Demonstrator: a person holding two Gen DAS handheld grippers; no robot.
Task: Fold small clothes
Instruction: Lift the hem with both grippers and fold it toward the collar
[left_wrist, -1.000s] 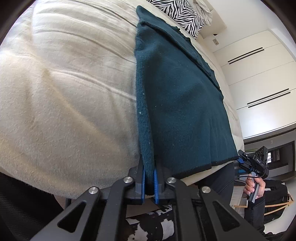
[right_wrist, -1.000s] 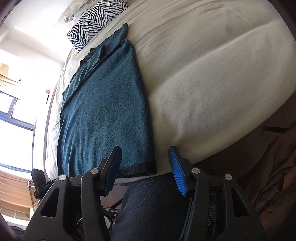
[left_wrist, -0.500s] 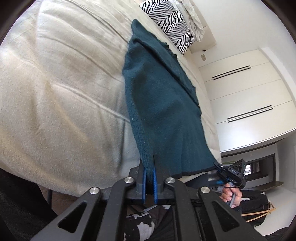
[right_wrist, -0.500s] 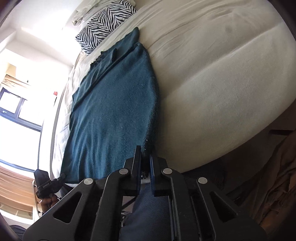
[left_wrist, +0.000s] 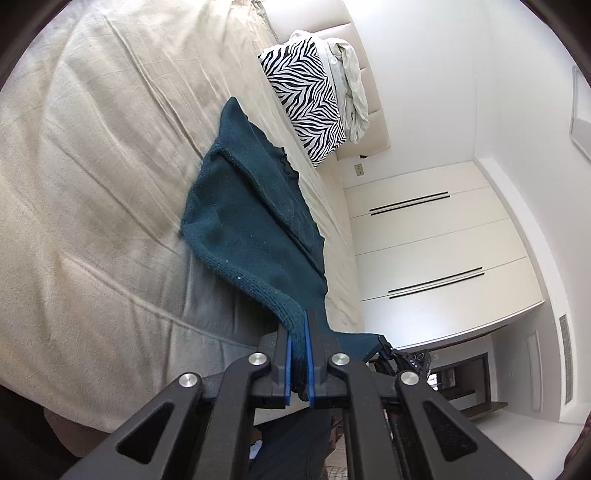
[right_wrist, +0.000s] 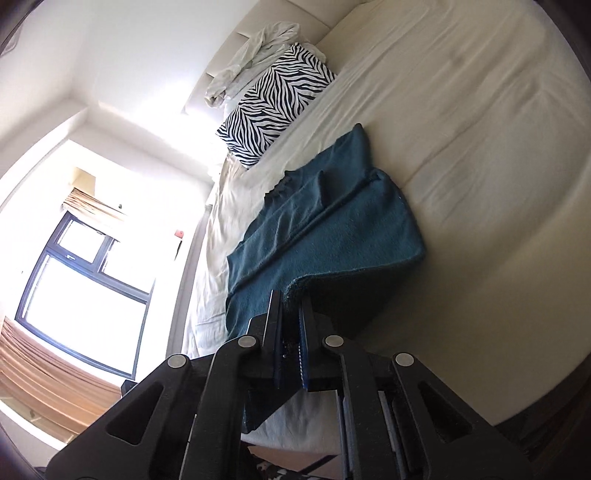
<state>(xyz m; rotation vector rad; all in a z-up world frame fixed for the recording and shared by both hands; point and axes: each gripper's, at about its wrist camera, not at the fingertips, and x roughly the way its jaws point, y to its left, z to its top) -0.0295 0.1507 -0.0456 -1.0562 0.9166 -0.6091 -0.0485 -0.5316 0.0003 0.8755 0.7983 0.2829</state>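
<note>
Both claws are clenched on the teal sweater's hem: left claw (left_wrist: 300, 345) at 6 o'clock of its view, right claw (right_wrist: 290, 330) likewise. Bed (left_wrist: 92, 184) carries the teal sweater (left_wrist: 236, 221), near end lifted, judged ready for folding toward the zebra pillow (left_wrist: 310, 99) at 12 o'clock. No legible writing found.

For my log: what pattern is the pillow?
Black-and-white zebra stripes on the pillow, clearest in the left wrist view.

Home bedroom, cream bed (left_wrist: 92, 184), zebra pillow (left_wrist: 314, 99), white wardrobe (left_wrist: 436, 251)
</note>
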